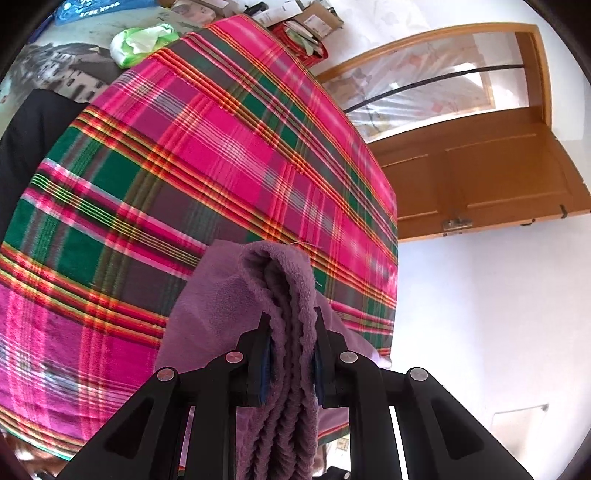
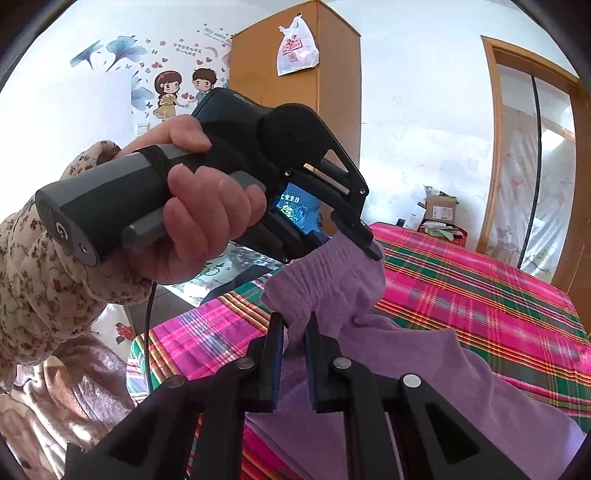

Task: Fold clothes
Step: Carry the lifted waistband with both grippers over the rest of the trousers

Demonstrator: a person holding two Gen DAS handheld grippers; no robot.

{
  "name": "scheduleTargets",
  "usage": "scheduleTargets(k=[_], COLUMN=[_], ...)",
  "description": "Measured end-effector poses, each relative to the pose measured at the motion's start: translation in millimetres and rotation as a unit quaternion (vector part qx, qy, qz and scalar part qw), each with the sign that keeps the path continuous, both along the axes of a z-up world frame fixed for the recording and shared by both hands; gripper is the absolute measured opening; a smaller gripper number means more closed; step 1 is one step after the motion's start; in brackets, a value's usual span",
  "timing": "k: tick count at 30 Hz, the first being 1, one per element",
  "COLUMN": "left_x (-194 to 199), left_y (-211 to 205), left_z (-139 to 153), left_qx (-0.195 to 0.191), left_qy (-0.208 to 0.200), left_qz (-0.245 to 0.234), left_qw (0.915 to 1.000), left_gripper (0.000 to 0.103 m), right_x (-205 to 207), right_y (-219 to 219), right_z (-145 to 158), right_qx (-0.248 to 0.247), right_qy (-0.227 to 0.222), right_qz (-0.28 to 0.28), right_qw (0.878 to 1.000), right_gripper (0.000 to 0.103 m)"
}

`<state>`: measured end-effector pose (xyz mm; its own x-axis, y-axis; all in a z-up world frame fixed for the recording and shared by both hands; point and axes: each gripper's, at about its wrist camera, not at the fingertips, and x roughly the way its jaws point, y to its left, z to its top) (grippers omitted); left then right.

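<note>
A purple fleece garment [image 2: 406, 362] hangs above a bed covered with a pink and green plaid sheet [image 1: 184, 177]. My left gripper [image 1: 290, 317] is shut on a bunched, several-layer fold of the purple garment [image 1: 280, 295]. In the right wrist view the left gripper [image 2: 354, 236], held in a hand, pinches the garment's upper edge. My right gripper [image 2: 295, 321] is shut on the same garment just below that bunch. The cloth drapes down to the right over the plaid sheet [image 2: 480, 288].
A wooden door [image 1: 480, 173] stands beyond the bed's far edge. A green and white bag [image 1: 144, 40] and boxes [image 1: 310, 22] lie at the bed's far end. A wooden wardrobe [image 2: 295, 74] with a plastic bag [image 2: 297, 46] stands by the wall.
</note>
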<state>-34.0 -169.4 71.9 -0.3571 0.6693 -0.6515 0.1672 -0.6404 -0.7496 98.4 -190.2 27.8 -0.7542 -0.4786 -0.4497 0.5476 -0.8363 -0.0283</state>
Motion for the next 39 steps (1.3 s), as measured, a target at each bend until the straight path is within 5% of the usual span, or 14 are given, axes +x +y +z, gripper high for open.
scheduleTargets(k=[39], left_x=[-2.4], left_y=[104.4], left_z=[10.4], left_qx=[-0.027], left_qy=[-0.009], left_qz=[-0.078], left_qw=[0.9966], left_gripper=[0.018], right_x=[32.2], right_y=[67.1], right_z=[-0.5], right_qx=[-0.020], right_qy=[-0.007], right_qz=[-0.063], right_qw=[0.998], right_gripper=[0.011])
